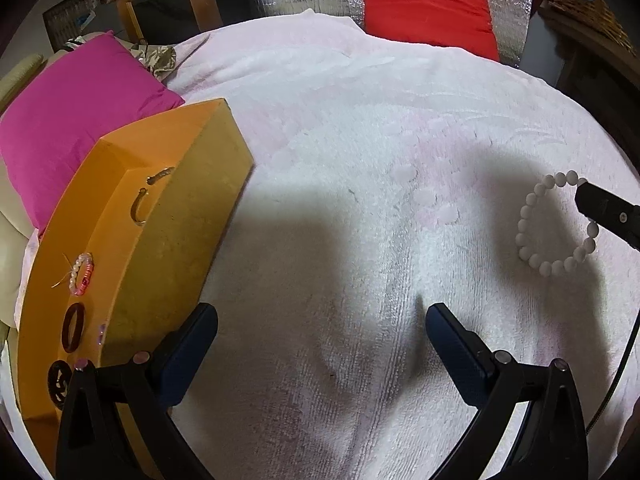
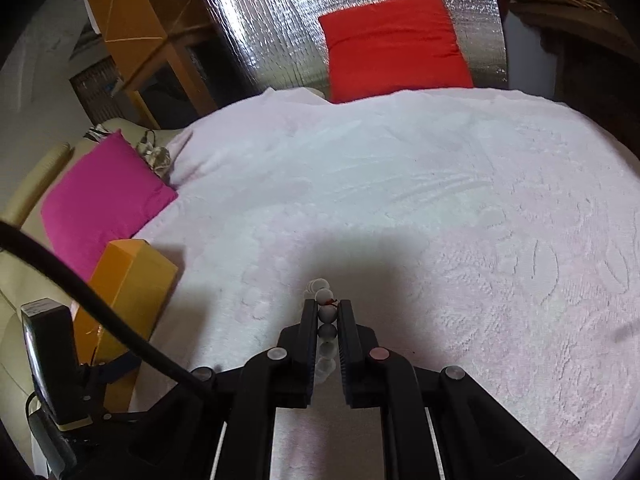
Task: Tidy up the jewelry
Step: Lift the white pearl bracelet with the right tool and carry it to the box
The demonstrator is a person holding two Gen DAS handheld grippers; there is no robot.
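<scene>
A white bead bracelet [image 1: 556, 224] hangs from my right gripper [image 1: 600, 204] above the pale pink blanket. In the right wrist view my right gripper [image 2: 327, 306] is shut on the bracelet [image 2: 327, 312], its beads lined up between the fingers. My left gripper [image 1: 320, 320] is open and empty, low over the blanket, its left finger [image 1: 192, 344] next to the orange jewelry box [image 1: 168, 240]. The box tray holds a pink and white bead bracelet [image 1: 81, 274], a dark red ring-shaped piece [image 1: 73, 328] and a black patterned piece [image 1: 59, 384].
The blanket [image 2: 400, 200] covers the whole surface. A magenta cushion [image 1: 76, 112] lies behind the box at the left. A red cushion [image 1: 428, 4] leans on a silver foil panel at the back. A black cable [image 2: 100, 308] crosses the right wrist view at the left.
</scene>
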